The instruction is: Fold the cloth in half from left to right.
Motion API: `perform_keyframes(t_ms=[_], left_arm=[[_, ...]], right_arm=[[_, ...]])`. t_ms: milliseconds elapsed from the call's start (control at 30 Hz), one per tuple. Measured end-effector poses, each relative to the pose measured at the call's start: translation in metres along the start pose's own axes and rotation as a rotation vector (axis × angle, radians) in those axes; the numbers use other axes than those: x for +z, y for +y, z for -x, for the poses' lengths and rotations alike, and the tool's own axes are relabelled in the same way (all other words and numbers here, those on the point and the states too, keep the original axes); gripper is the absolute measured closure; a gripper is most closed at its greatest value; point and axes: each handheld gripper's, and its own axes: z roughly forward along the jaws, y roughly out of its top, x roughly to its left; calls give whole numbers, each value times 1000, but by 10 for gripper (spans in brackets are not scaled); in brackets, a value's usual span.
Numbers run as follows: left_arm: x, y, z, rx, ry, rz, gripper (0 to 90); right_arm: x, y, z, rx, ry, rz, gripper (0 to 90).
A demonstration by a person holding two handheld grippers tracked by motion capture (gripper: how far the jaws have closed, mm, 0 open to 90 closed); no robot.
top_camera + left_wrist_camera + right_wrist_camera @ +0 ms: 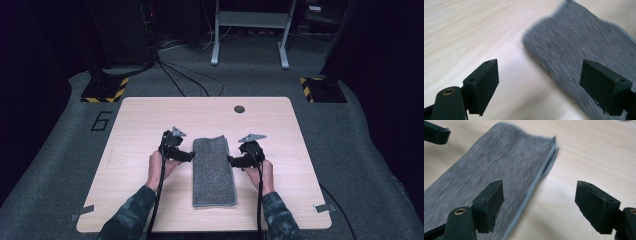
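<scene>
Both sets of jaws are wide open with nothing in them. The left gripper point(189, 156) and right gripper point(232, 160) sit on either side of the folded grey towel point(214, 169), which lies flat between their fingertips on the wooden table point(140, 120). Looks soft, light and floppy, so I'd pinch the long edges or corners. Both gripper views are motion-blurred, so the fold layers are hard to read.

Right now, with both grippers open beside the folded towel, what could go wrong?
1. The towel's far end looks uneven, layers offset; a grab there may catch only one layer and undo the fold.
2. The left gripper and right gripper flank the towel with nothing between their jaws; closing now would likely grip nothing.
</scene>
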Motion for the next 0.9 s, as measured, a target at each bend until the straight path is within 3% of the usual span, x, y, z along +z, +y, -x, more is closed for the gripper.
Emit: perform_keyframes(t_ms=[233,267,333,500,633,800,833,900], left_arm=[[42,22,-16,-29,57,-44,154],[47,22,-17,-26,67,-53,152],[53,22,-18,-9,93,-82,157],[61,19,-17,24,137,-127,158],[64,19,-19,15,119,-124,173],[64,18,-21,12,88,-109,210],[64,18,-21,12,80,-109,231],[64,18,-21,16,66,-108,254]], right_arm=[[44,33,12,20,-41,-36,242],[51,35,13,19,-47,-33,249],[64,40,14,44,-69,-86,253],[82,38,22,25,-133,-132,288],[85,37,27,23,-123,-150,316],[86,45,29,19,-75,-101,367],[88,46,29,4,-75,-117,375],[94,47,30,20,-58,-146,411]])
